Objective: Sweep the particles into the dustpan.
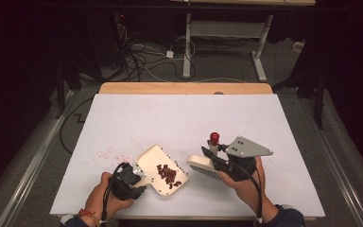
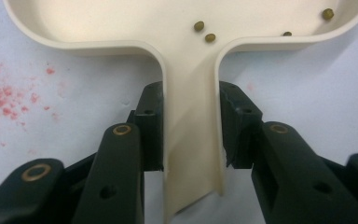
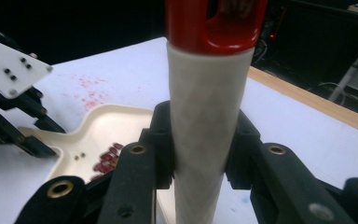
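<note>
**Dustpan and brush in hand, beans gathered**

Black jaws of my left gripper (image 2: 191,140) fill the near field, pinching the cream dustpan handle (image 2: 191,121) from both sides; pads press flat on its walls. Beyond them the dustpan (image 1: 160,170) widens into its tray, lying on the white table (image 1: 184,118) near the front edge. Dark red beans (image 1: 169,175) sit heaped in the tray; a few small ones lie loose near the handle's throat.

Surroundings: pink smear of crumbs (image 1: 108,153) on the table just left of the dustpan, apart from it. Wooden strip along the table's far edge. Cables and desk legs on the floor behind, dim. Nothing lies between the two tools.

My right gripper (image 3: 198,140) is clamped on the brush handle (image 3: 205,116), a pale shaft with a red cap (image 3: 214,23) at its top. Jaws grip it on both sides, shaft running straight up between them. From the high view the brush head (image 1: 202,166) hangs just right of the dustpan's open lip, bristles down, close but whether touching I cannot tell.
</note>
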